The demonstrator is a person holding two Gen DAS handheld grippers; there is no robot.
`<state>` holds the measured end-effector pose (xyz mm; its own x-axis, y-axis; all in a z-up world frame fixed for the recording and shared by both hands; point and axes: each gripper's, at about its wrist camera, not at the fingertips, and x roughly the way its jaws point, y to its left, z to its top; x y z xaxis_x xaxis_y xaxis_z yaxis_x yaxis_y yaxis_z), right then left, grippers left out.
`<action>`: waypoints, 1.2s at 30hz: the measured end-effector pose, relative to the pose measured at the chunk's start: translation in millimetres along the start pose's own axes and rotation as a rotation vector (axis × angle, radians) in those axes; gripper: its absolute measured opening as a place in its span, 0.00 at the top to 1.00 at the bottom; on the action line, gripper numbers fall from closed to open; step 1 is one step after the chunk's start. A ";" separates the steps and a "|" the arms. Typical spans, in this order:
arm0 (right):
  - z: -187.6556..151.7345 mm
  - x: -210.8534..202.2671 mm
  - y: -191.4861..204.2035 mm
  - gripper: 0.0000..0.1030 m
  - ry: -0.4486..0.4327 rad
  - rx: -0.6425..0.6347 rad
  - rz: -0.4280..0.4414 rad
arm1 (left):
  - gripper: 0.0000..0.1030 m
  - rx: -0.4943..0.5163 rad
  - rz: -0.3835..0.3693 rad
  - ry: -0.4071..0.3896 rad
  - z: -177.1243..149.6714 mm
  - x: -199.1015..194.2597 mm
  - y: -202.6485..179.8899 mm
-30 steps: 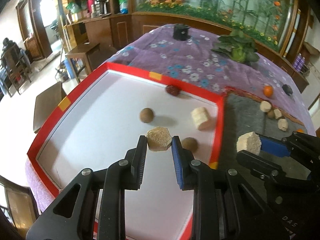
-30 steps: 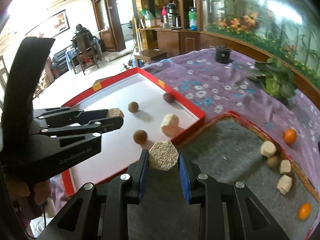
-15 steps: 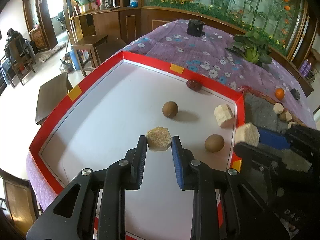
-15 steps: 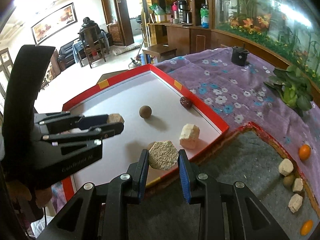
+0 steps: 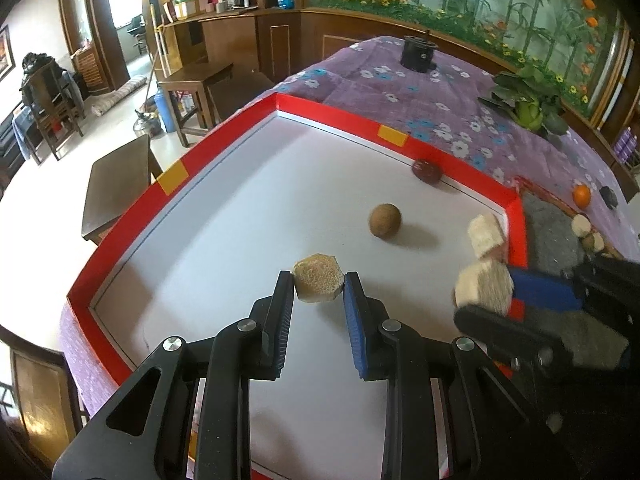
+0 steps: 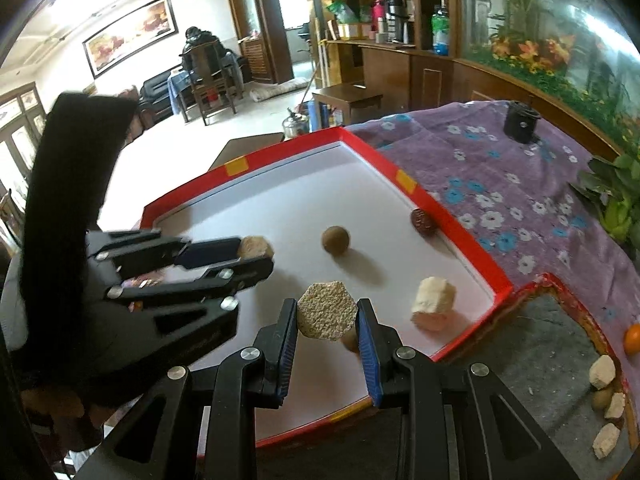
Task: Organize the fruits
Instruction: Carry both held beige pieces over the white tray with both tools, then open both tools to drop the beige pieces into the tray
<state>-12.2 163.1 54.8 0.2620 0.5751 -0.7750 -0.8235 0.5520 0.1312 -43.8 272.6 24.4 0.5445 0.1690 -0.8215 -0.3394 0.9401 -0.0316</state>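
Observation:
My left gripper (image 5: 318,286) is shut on a tan hexagonal piece (image 5: 318,283) and holds it over the white floor of the red-rimmed tray (image 5: 224,136). My right gripper (image 6: 326,318) is shut on a pale hexagonal piece (image 6: 326,316) over the tray's near right part; it also shows in the left wrist view (image 5: 486,288). In the tray lie a brown round fruit (image 6: 335,240), a dark red fruit (image 6: 423,221) by the far rim and a pale chunk (image 6: 434,300). Another brown fruit (image 6: 350,340) is half hidden behind the right fingers.
A grey mat with a red border (image 6: 536,344) lies right of the tray and holds several pale chunks (image 6: 602,372) and an orange (image 6: 632,338). A purple flowered cloth (image 6: 500,172) covers the table, with a black cup (image 6: 520,122) and leafy greens (image 6: 616,200) farther back.
Both grippers moved left with their pieces. The right gripper has come from above the grey mat to above the tray. The left gripper has gone deeper over the tray.

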 end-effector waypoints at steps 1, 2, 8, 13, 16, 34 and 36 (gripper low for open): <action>-1.1 1.0 1.0 0.73 0.004 -0.001 0.003 | 0.76 -0.003 0.001 0.000 0.7 0.6 1.1; -2.4 1.8 2.1 0.73 0.007 -0.002 0.008 | 0.76 -0.004 -0.001 0.002 1.6 2.1 1.3; -13.3 12.2 11.7 0.73 0.043 -0.025 0.031 | 0.76 0.002 0.005 -0.003 2.5 5.0 -3.2; -22.5 21.6 12.5 0.73 0.072 -0.011 0.032 | 0.76 -0.011 0.005 0.012 2.4 10.8 -5.6; -23.9 19.6 12.5 0.73 0.053 -0.006 0.028 | 0.76 -0.011 0.014 0.004 2.3 10.9 -6.4; -54.3 -70.8 -9.4 0.47 -0.209 0.076 -0.019 | 0.44 0.009 -0.035 -0.229 -4.9 -41.5 -30.6; -64.2 -87.8 -15.4 0.47 -0.254 0.076 -0.047 | 0.44 0.022 -0.045 -0.254 -5.5 -49.1 -38.9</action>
<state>-54.8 65.3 81.1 0.4251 0.6754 -0.6026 -0.7695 0.6202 0.1522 -61.6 226.1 62.8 0.7349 0.1928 -0.6502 -0.2947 0.9543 -0.0502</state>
